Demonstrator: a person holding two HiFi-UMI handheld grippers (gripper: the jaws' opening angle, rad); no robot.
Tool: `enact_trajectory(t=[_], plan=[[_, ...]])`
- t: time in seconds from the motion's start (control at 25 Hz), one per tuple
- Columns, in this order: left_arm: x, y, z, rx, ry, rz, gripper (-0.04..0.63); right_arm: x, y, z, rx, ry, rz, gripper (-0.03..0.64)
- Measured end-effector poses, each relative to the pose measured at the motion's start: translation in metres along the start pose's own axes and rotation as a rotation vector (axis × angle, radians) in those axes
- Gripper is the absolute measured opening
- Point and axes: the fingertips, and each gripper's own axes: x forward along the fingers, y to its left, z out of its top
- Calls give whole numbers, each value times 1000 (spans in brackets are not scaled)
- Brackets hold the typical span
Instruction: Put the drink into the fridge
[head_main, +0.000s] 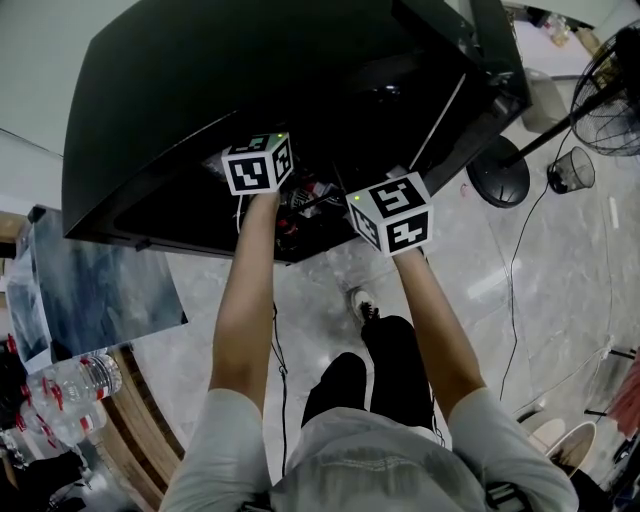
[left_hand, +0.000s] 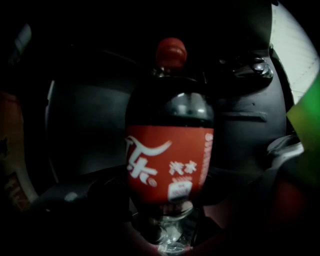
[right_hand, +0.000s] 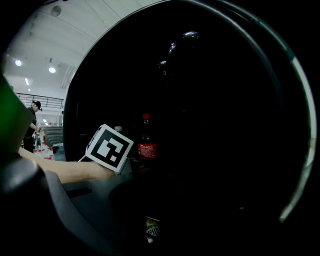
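Observation:
A cola bottle with a red label and red cap stands upright between the jaws of my left gripper, which is shut on its lower body. In the head view the left gripper's marker cube sits at the dark opening of the black fridge, with the jaws hidden inside. The right gripper's cube is just right of it at the same opening. The right gripper view looks into the dark interior and shows the cola bottle beside the left cube. The right jaws are lost in the dark.
A small bottle with a green-yellow label lies low in the dark fridge. A standing fan, its round base and a wire bin are to the right. Water bottles lie at lower left. Cables cross the floor.

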Motion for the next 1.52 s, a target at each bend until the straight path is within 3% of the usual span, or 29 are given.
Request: enact_trajectory(t=[0.72,1.04,1.2,1.28,1.36,1.52], plan=[[-56,-6,-15,-34,14,88,337,-56,19,16,-19,13,-33,2],[-126,-39,-12,-71,21,47,336,-105,36,39,-86,31,-77,2],[-175,-59,-14,-42,48,11,333,-138,51,55,-144,40,-105,2],[-204,-67,-12,-22,53,5,300,-156,60,64,-142,37,-115,2],[-233,-74,-7,4,51,2,215,-174,70,72,-142,33,-131,2],[-285,-93,11,101,59,-27,124,-210,91,93,-157,21,-155,3]])
